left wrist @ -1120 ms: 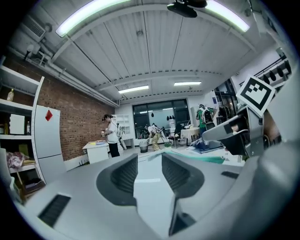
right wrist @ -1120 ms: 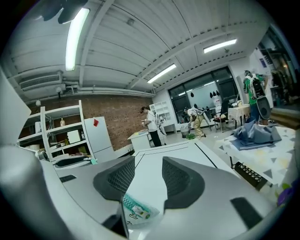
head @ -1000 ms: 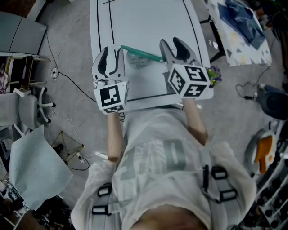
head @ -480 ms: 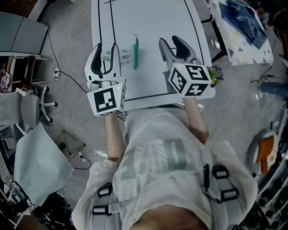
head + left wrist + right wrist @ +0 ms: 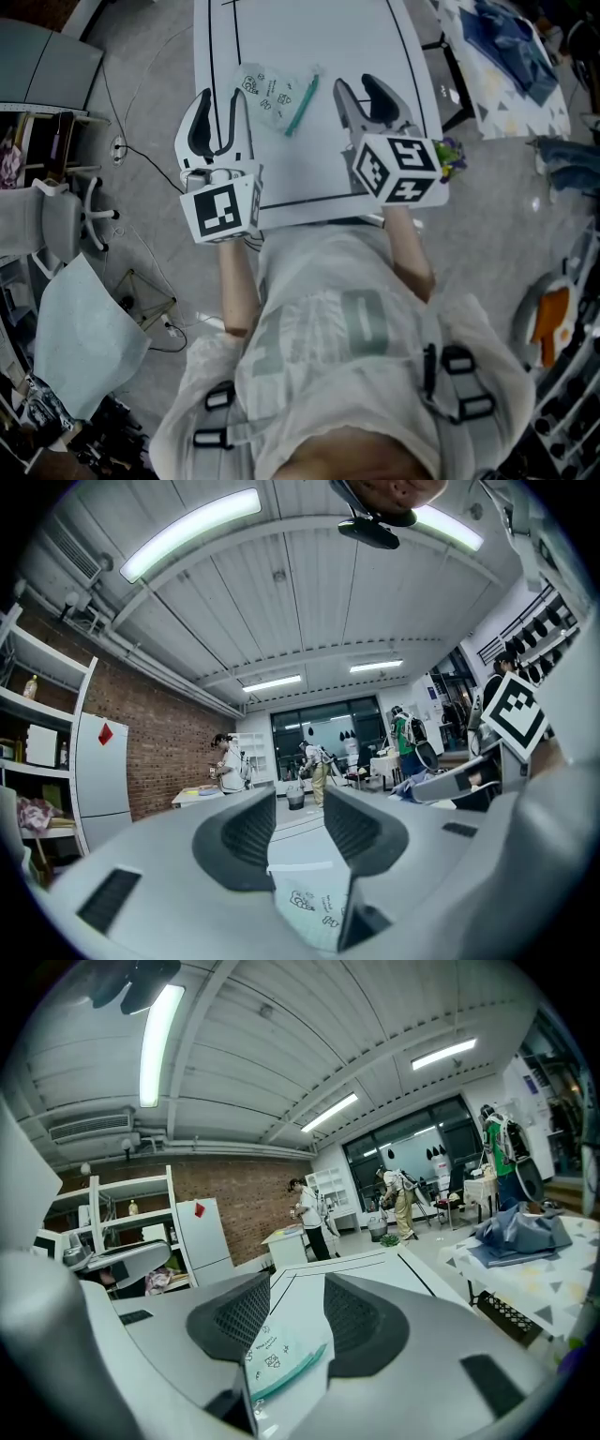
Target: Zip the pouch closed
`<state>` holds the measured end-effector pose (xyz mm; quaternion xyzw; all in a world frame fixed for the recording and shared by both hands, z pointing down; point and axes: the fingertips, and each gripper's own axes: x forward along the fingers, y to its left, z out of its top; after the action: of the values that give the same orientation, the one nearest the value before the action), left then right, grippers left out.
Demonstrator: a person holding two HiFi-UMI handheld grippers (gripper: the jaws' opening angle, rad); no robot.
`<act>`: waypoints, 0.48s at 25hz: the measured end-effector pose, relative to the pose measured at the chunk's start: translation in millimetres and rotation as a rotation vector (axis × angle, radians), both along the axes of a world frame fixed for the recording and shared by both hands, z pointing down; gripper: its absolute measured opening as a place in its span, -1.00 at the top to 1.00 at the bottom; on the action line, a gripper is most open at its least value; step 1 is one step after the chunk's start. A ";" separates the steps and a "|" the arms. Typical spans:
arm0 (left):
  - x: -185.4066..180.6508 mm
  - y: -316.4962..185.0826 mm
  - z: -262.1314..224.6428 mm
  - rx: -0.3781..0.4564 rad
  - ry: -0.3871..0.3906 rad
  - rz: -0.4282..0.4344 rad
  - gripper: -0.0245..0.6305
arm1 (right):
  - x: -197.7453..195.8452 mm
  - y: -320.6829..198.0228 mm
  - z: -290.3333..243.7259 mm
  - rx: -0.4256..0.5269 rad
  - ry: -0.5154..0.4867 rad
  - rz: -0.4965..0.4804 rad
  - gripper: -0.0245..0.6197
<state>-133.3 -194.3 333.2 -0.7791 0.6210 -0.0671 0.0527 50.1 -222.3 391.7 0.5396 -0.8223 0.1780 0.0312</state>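
The left gripper (image 5: 219, 111) and right gripper (image 5: 359, 92) were held side by side above the bench's (image 5: 309, 37) near edge, fingers (image 5: 200, 131) apart, gripping nothing.

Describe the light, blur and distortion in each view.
Head view: dim, flat light with no hard shadows; the pouch on the white table is fairly clear. Left gripper view: strong fisheye bend, dark corners, ceiling lamp glaring, close-up parts soft. Right gripper view: same bend and dark rim, tube lamp blown out.

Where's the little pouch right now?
In the head view, the pouch lies on the white table between the left gripper and the right gripper, nearer the left.
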 end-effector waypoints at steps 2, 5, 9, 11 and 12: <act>1.6 -0.1 -4.2 0.007 0.005 0.007 0.50 | 0.9 -0.6 -3.3 0.016 0.012 0.004 0.44; 4.7 0.3 -14.7 0.036 0.013 0.009 0.50 | 0.3 -1.0 -10.8 0.053 0.039 -0.001 0.44; 8.1 5.1 -24.1 0.072 0.011 -0.010 0.67 | -7.6 3.4 -23.9 0.119 0.045 -0.041 0.44; 11.6 8.0 -27.7 0.092 0.018 -0.020 0.78 | -8.3 6.1 -28.6 0.151 0.057 -0.038 0.52; 14.3 9.0 -31.2 0.111 0.032 -0.021 0.83 | -8.0 7.2 -30.1 0.163 0.065 -0.033 0.62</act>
<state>-119.1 -185.3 302.0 -0.7692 0.6329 -0.0206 0.0853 42.1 -215.0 361.6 0.5322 -0.8414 0.0923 0.0169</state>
